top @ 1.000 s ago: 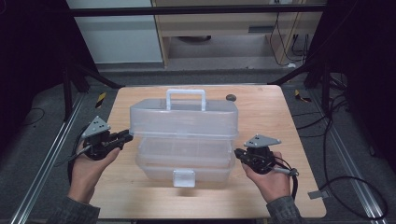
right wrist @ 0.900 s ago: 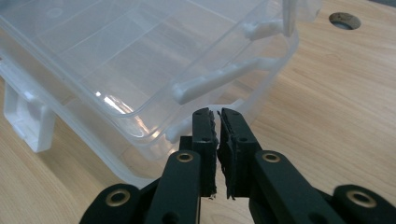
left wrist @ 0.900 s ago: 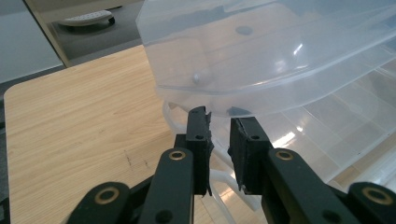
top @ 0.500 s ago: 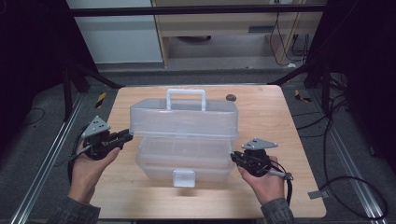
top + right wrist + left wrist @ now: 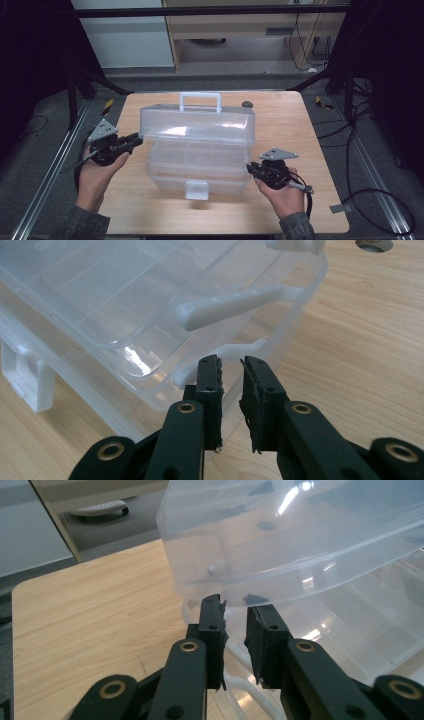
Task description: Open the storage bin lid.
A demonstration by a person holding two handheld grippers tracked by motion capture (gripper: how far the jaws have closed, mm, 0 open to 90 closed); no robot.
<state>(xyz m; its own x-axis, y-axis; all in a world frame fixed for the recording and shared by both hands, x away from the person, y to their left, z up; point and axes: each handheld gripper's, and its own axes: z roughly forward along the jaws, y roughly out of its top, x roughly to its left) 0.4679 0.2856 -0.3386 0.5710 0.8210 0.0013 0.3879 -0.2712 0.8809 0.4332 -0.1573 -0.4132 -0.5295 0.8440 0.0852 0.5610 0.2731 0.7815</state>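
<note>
As the clear box (image 5: 200, 165) sits mid-table (image 5: 290, 125) with its upper tier (image 5: 197, 122) swung up, the high view has left tongs (image 5: 132, 141) at the box's left end, apparently steadying that tier, and right tongs (image 5: 251, 170) at its lower right corner. In the left gripper view, the left tongs (image 5: 234, 602) are nearly closed and the tips meet the tier's rim; can't tell if pinched. In the right gripper view, the right tongs (image 5: 231, 362) have just been opening to a narrow gap with nothing between, beside the box's white link arm (image 5: 235, 302). The box is see-through, with a compartmented tray.
</note>
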